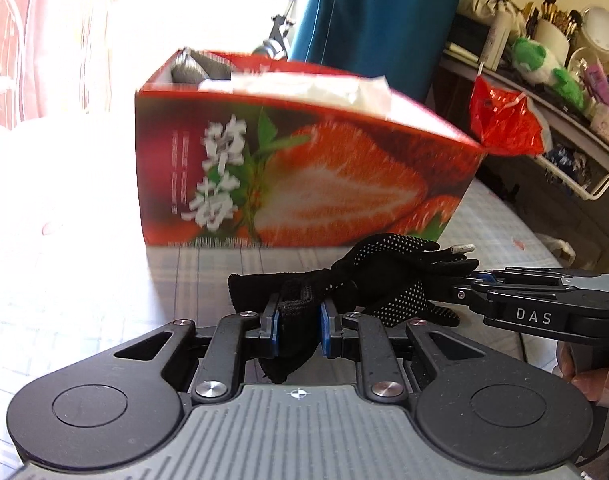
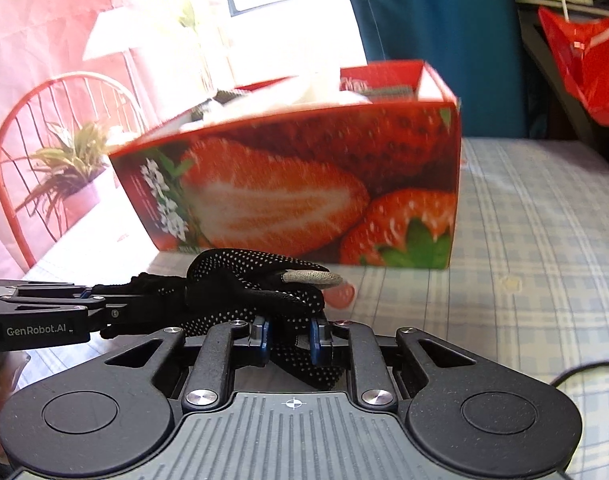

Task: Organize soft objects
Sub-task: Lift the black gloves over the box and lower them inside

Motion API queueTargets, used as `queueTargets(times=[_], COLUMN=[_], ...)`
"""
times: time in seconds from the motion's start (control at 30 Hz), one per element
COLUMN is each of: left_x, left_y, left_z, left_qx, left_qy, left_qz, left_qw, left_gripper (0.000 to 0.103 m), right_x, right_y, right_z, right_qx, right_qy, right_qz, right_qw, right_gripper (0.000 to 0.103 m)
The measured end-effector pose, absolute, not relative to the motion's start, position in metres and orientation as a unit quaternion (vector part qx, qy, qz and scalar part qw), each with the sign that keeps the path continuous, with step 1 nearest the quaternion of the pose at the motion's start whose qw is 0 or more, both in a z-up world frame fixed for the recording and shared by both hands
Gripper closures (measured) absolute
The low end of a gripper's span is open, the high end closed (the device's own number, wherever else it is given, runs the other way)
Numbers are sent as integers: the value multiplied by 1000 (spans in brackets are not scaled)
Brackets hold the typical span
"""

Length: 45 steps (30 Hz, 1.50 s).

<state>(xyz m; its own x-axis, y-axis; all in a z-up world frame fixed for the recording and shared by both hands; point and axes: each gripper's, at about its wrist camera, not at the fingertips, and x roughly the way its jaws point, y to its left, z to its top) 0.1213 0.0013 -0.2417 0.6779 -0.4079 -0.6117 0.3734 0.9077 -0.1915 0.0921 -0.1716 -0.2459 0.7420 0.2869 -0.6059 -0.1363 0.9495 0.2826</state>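
In the left wrist view, the left hand-held gripper point(image 1: 299, 330) is clenched on the cuff end of a black dotted glove point(image 1: 368, 276), which hangs just above the checked surface point(image 1: 500, 228) in front of a strawberry-printed box point(image 1: 304, 176). The right hand-held gripper point(image 1: 470, 280) reaches in from the right and meets the glove's finger end. In the right wrist view, the right hand-held gripper point(image 2: 289, 338) grasps the same glove point(image 2: 256, 280) between its blue pads, with the left hand-held gripper point(image 2: 100, 300) coming in from the left. The box point(image 2: 304, 184), holding white and grey cloth, stands just behind.
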Motion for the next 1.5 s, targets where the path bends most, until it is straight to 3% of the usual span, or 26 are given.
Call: queueTargets(times=[0.4,0.8,1.37,1.5], left_x=[118,167,283,292], left_y=[0,-11,-33,-39], left_z=[-169,-119,-133,-150], left_qx=[-9,-8,19,27], left_qy=[254,229,281,300], left_qz=[-230,-231,-194,-185], left_qw=[939,946,940,935], left_gripper=[83,83,83,76], right_x=[96,152,272,285], right_y=[-182,-191,-186,-187], right_z=[-177,-127,-146,-166], right_qx=[93,67,49,50], right_qy=[255,225,257,281], right_qz=[129,130,95,84], right_qw=[954,963,960,955], right_gripper=[87,87,86,80])
